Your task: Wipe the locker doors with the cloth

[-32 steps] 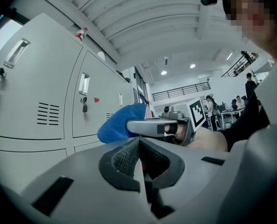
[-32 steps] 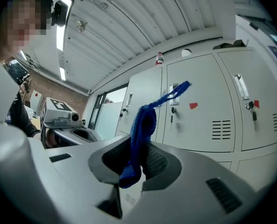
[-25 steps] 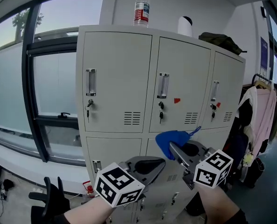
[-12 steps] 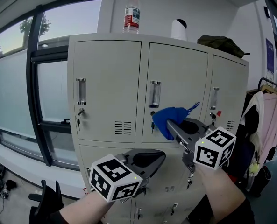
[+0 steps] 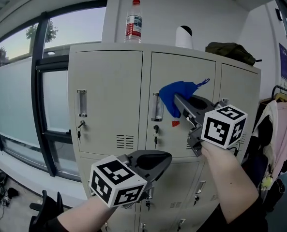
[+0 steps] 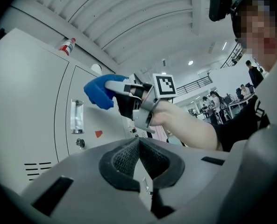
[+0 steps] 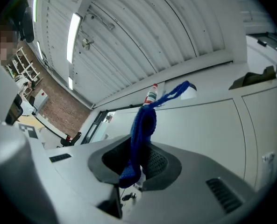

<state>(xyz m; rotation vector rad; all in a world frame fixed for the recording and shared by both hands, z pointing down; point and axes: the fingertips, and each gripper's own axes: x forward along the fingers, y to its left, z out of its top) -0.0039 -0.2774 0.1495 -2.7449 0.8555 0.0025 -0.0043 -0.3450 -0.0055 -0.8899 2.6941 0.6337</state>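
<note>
A grey bank of lockers [image 5: 109, 100] fills the head view, with upper doors and handles. My right gripper [image 5: 178, 100] is raised in front of the middle upper door [image 5: 182, 81], shut on a blue cloth [image 5: 174, 94] that bunches past its tips. In the right gripper view the blue cloth [image 7: 140, 139] is pinched between the jaws, a loop trailing upward. My left gripper [image 5: 155, 161] hangs lower, in front of the lockers, jaws shut with nothing in them. The left gripper view shows its closed pads [image 6: 138, 157] and the blue cloth [image 6: 101, 91] held against the door.
On top of the lockers stand a water bottle [image 5: 132, 15], a white rounded object [image 5: 184, 36] and a dark bag [image 5: 230, 50]. Clothes hang on a rack [image 5: 283, 124] at the right. A large window [image 5: 22, 91] lies to the left.
My right gripper has risen with the cloth from the lower doors to the middle upper door. The left gripper stays low, and the view has tilted upward.
</note>
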